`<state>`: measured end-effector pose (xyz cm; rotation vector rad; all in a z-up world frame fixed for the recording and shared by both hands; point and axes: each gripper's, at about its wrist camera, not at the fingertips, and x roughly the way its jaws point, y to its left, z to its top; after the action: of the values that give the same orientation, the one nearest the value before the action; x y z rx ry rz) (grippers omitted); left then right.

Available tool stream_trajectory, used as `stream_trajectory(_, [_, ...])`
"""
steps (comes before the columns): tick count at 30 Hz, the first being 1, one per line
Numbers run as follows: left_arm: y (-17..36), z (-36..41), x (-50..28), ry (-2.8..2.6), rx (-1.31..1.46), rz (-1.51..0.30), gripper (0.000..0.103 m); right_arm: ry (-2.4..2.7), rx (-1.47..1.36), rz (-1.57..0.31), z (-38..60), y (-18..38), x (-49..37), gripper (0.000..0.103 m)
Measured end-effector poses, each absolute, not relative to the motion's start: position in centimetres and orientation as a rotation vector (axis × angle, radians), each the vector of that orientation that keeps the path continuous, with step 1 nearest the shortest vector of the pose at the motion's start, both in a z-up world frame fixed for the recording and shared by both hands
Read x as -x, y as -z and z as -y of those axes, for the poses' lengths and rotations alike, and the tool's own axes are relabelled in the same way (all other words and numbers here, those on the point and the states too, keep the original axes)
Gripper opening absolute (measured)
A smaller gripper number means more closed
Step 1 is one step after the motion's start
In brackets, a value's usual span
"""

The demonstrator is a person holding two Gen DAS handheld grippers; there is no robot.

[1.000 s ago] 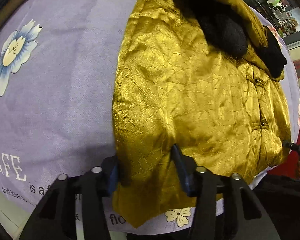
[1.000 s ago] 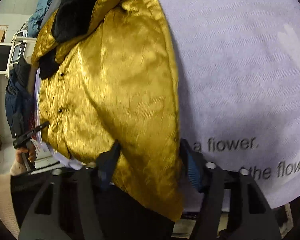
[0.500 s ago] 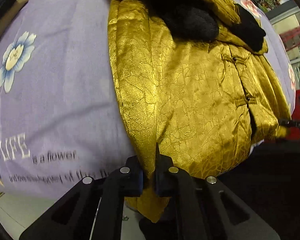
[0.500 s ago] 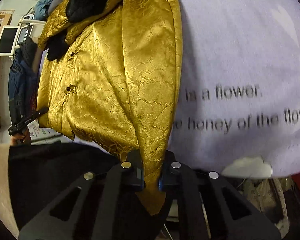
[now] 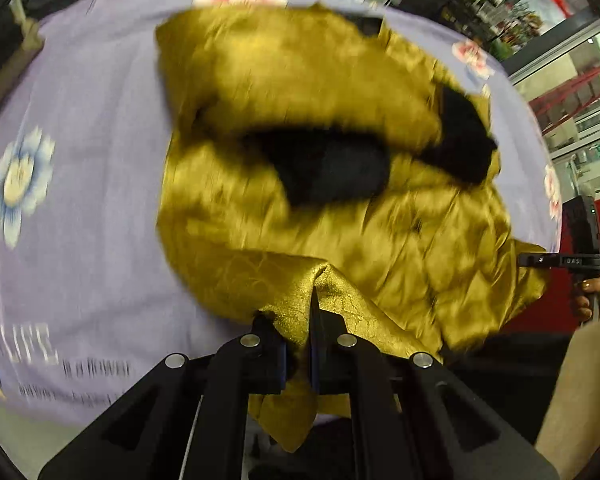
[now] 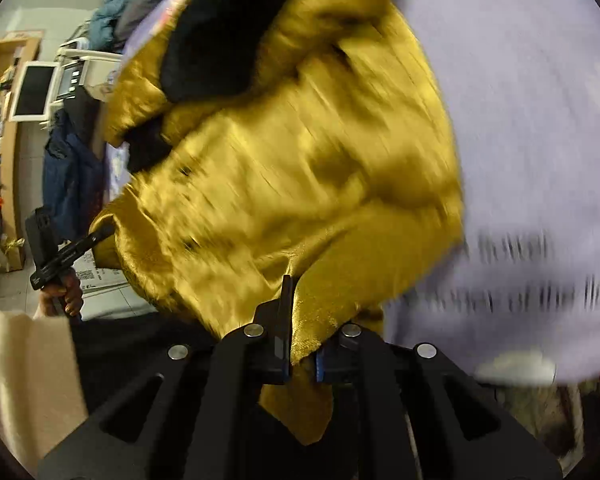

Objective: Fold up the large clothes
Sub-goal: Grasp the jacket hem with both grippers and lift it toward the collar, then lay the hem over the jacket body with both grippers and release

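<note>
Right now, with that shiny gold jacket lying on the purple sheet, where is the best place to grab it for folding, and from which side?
By the bottom hem corners, from the near edge of the sheet. The gold jacket lies with its hem toward the person, its black collar farthest away. The thin hem fits between narrow jaws; the left gripper and right gripper are each shut on one corner.

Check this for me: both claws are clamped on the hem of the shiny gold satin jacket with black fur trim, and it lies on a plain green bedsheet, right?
Not quite. The bedsheet is lilac with printed flowers and lettering, not plain green; the left wrist view shows it. The rest holds: the left claw and the right claw are each clamped on the hem of the shiny gold satin jacket with black fur trim.
</note>
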<state>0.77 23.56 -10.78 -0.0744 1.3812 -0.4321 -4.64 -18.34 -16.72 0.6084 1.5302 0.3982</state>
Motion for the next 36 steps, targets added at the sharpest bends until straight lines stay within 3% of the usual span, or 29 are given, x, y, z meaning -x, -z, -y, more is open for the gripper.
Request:
stream_trajectory(8, [6.1, -24.3, -8.5, 0.447, 0.093, -1.202, 0.007, -0.477, -0.617, -1.311, 17.5, 11.4, -5.3, 0.008])
stream_trajectory(15, [4.0, -26.5, -15.6, 0.311, 0.213, -1.106, 0.007, -0.422, -0.705, -1.144, 22.8, 7.1, -10.8, 0.008])
stream_trajectory(23, [4.9, -28.8, -20.8, 0.192, 0.316, -1.129, 0.007, -0.238, -1.057, -1.034, 28.7, 10.1, -16.0, 0.008])
stream_trajectory(31, [7.7, -27.7, -22.9, 0.100, 0.352, -1.210, 0.012, -0.126, -1.071, -1.101, 27.6, 13.4, -18.0, 0.008])
stream_trajectory(36, [7.4, -29.5, -23.6, 0.131, 0.532, -1.218, 0.018, -0.069, -1.126, -1.117, 28.2, 15.1, -18.5, 0.008])
